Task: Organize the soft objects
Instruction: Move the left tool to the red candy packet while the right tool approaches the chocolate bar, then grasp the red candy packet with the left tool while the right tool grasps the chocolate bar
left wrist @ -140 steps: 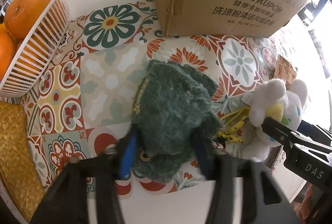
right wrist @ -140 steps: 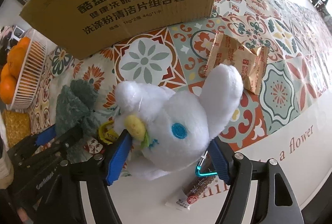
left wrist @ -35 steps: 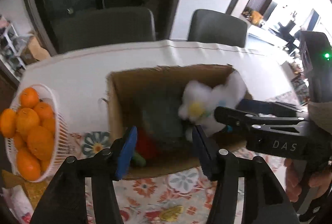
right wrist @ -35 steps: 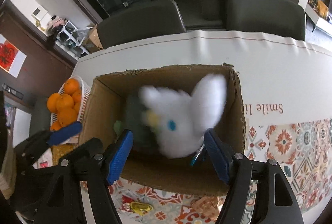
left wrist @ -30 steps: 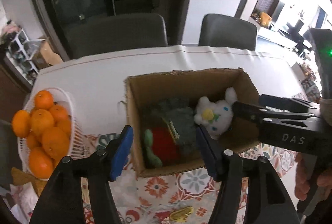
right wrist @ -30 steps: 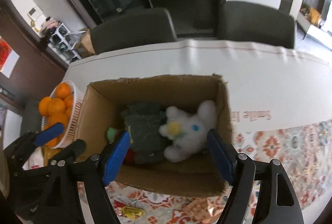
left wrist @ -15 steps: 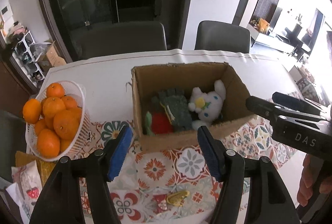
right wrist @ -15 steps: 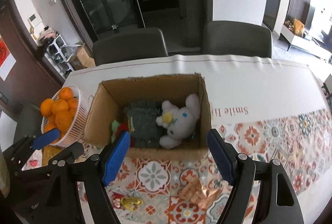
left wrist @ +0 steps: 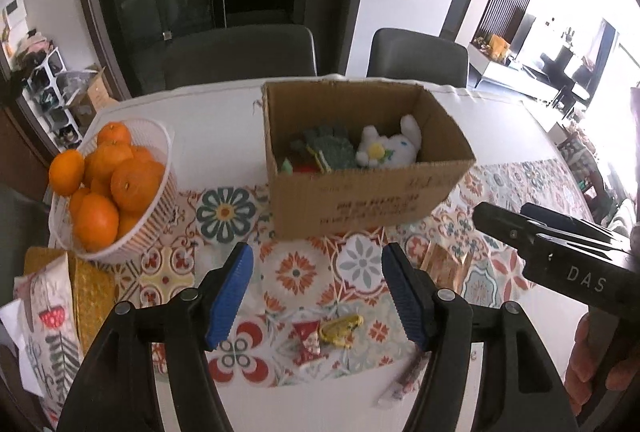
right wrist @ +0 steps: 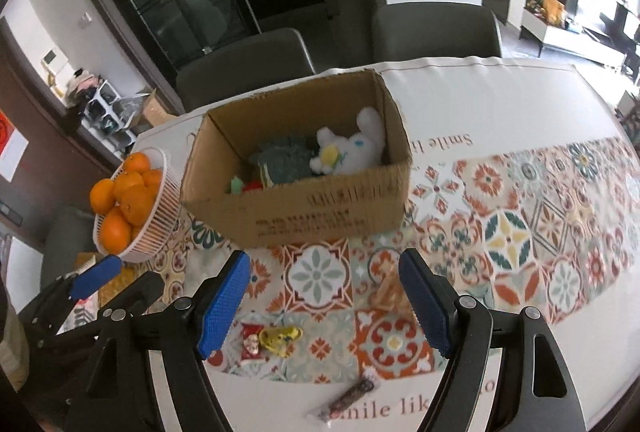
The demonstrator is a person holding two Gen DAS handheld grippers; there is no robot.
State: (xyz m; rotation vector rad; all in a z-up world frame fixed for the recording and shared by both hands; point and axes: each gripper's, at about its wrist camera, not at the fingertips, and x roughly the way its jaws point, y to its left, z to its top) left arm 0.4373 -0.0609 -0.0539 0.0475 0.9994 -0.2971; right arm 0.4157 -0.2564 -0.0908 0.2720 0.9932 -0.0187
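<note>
**Soft toys in the box, both jaws empty**

The box (left wrist: 360, 168) stood open on the bench (right wrist: 500, 100), behind the patterned runner (right wrist: 508, 232). Inside it lay the white plush (left wrist: 390, 150) against the right wall, the green knit piece (left wrist: 328, 148) just beside it, and something red (left wrist: 306, 168) at the left, half hidden. The left gripper (left wrist: 316, 292) hung above the runner with its jaws released, nothing between them. The right gripper (right wrist: 324, 308) hung beside it, jaws likewise spread and empty. A basket (left wrist: 160, 192) of oranges (left wrist: 116, 176) sat left of the box. Small wrappers (right wrist: 276, 340) lay on the runner below the jaws.
</note>
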